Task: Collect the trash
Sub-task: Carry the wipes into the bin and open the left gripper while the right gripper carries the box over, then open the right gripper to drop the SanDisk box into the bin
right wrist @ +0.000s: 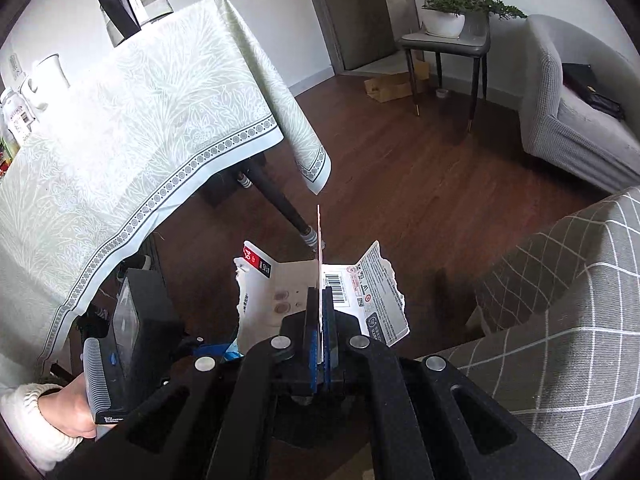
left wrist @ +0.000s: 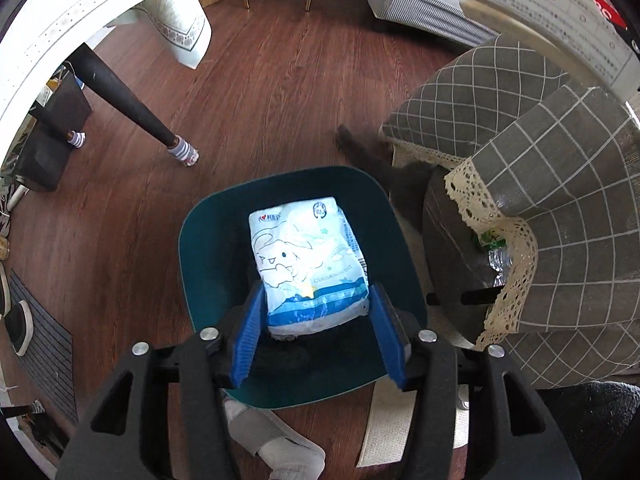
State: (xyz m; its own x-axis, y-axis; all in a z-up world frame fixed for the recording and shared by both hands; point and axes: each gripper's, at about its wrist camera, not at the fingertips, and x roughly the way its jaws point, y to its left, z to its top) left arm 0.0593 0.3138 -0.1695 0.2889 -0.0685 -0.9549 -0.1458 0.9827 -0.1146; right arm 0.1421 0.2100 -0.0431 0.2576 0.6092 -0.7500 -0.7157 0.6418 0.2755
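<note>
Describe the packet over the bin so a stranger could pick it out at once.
Start at the dark wooden floor in the left wrist view and find the teal bin beside the checked grey cloth. Over its mouth, between the blue fingers of the left gripper, sits the tissue packet. It alone is soft, pale blue and white, printed with a cartoon long-eared character.

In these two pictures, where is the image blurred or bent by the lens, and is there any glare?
Left wrist view: the tissue pack between the open left tongs is sharp; a dark shape by the checked cloth is blurred; edges bend. Right wrist view: the tablecloth border curves from fisheye; the torn wrapper in the right tongs is readable; no strong glare.
</note>
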